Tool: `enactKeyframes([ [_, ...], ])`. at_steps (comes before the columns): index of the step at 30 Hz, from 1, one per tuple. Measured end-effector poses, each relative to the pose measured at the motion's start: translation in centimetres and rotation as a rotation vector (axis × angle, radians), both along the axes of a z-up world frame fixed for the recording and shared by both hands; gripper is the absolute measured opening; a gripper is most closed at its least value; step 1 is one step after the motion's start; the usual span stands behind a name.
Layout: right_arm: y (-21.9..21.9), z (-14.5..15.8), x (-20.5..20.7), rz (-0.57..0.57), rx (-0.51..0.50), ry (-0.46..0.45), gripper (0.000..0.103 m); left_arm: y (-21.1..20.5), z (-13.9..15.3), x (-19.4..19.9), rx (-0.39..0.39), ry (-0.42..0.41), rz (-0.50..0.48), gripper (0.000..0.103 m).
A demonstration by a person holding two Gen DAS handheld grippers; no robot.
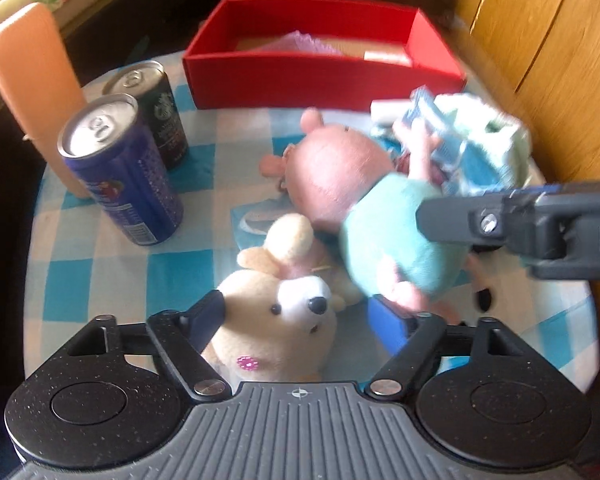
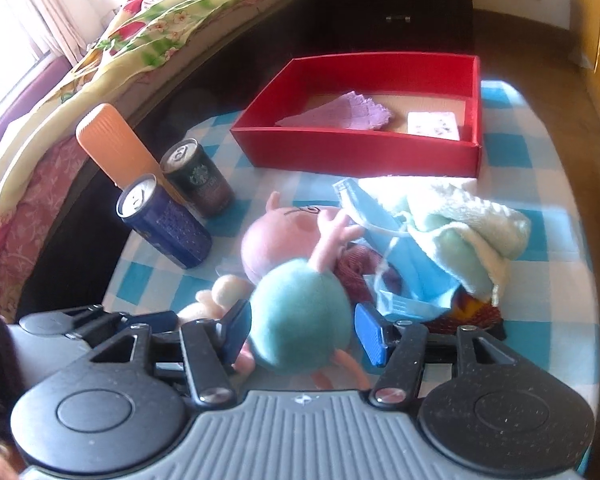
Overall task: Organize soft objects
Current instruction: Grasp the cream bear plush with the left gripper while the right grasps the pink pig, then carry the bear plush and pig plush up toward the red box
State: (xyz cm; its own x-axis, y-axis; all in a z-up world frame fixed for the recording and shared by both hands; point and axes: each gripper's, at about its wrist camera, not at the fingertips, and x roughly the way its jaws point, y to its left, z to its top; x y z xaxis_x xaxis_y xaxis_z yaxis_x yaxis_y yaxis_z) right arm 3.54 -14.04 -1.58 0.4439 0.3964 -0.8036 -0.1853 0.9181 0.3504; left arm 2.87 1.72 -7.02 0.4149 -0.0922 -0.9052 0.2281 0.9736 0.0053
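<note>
Surface point(image 2: 540, 184) with blue-white check cloth carries everything; red box point(image 2: 356, 156) at 12 o'clock of it, open top, purple cloth point(image 2: 348, 114) and a small white pad point(image 2: 432, 124) lying inside; soft pile at centre to 3 o'clock: pale green towel point(image 2: 472, 220) over blue face masks point(image 2: 384, 216); pig toy point(image 2: 300, 312), pink head, teal body, at centre touching that pile; cream dog toy point(image 1: 276, 328) at 6 o'clock in left wrist view, just beside the pig; blue can point(image 1: 120, 172) and dark can point(image 1: 160, 116) upright at 9 o'clock, orange ribbed thing point(image 1: 36, 92) behind them; right tongs point(image 2: 300, 334) spread around pig's teal body, pads look just off the plush; left tongs point(image 1: 304, 320) spread wide around dog's head, not pinching.
</note>
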Motion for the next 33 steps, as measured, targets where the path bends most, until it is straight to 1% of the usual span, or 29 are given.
enactKeyframes([
  [2, 0.3, -0.1, 0.3, 0.003, 0.013, 0.012, 0.036, 0.1, -1.0, 0.7, 0.042, 0.025, 0.016, 0.080],
  [4, 0.7, 0.0, 0.5, 0.011, 0.012, 0.012, 0.038, 0.5, -1.7, 1.2, 0.052, 0.043, 0.030, 0.078],
  [6, 1.0, -0.2, 0.7, 0.026, 0.005, 0.013, 0.040, 0.7, -1.8, 1.1, 0.075, 0.039, 0.041, 0.069],
  [7, 1.1, -0.3, 0.9, 0.026, 0.001, 0.021, 0.040, 0.8, -1.8, 0.9, 0.076, 0.040, 0.037, 0.069],
  [9, 1.0, -0.5, 1.3, 0.020, 0.011, 0.039, 0.040, 1.0, -1.5, 0.4, 0.054, 0.038, 0.025, 0.065],
  [12, 0.6, -0.3, 1.9, 0.006, 0.061, 0.055, 0.041, 1.9, -1.2, -0.3, -0.002, 0.053, 0.026, 0.063],
  [15, 1.1, -0.2, 2.2, 0.014, 0.076, 0.063, 0.047, 3.4, -0.8, -0.9, -0.089, 0.075, 0.054, 0.062],
  [16, 1.6, -0.4, 2.2, 0.023, 0.065, 0.063, 0.048, 3.9, -0.5, -1.0, -0.105, 0.074, 0.065, 0.062],
  [18, 2.7, -0.8, 2.3, 0.056, 0.028, 0.066, 0.049, 4.6, -0.2, -1.3, -0.102, 0.066, 0.075, 0.062],
  [20, 3.8, -1.3, 2.4, 0.068, -0.027, 0.050, 0.053, 5.2, -0.2, -1.4, -0.099, 0.067, 0.087, 0.063],
  [22, 4.6, -1.9, 2.9, 0.071, -0.085, 0.037, 0.061, 5.4, -0.3, -1.4, -0.106, 0.074, 0.088, 0.063],
  [23, 4.9, -2.1, 3.2, 0.074, -0.112, 0.037, 0.061, 5.4, -0.2, -1.4, -0.105, 0.073, 0.086, 0.063],
  [26, 5.1, -2.9, 3.8, 0.070, -0.182, 0.033, 0.061, 5.2, -0.2, -1.5, -0.115, 0.075, 0.079, 0.063],
  [29, 5.4, -4.7, 4.6, 0.073, -0.205, 0.076, 0.060, 5.1, -0.3, -1.3, -0.119, 0.080, 0.073, 0.064],
  [30, 5.5, -5.2, 4.6, 0.075, -0.214, 0.086, 0.056, 5.0, -0.3, -1.2, -0.117, 0.080, 0.069, 0.064],
  [31, 5.7, -5.6, 4.6, 0.086, -0.233, 0.084, 0.050, 4.8, -0.3, -1.2, -0.115, 0.078, 0.064, 0.064],
  [33, 5.8, -5.4, 4.3, 0.101, -0.238, 0.072, 0.049, 4.6, 0.0, -1.3, -0.114, 0.074, 0.059, 0.064],
])
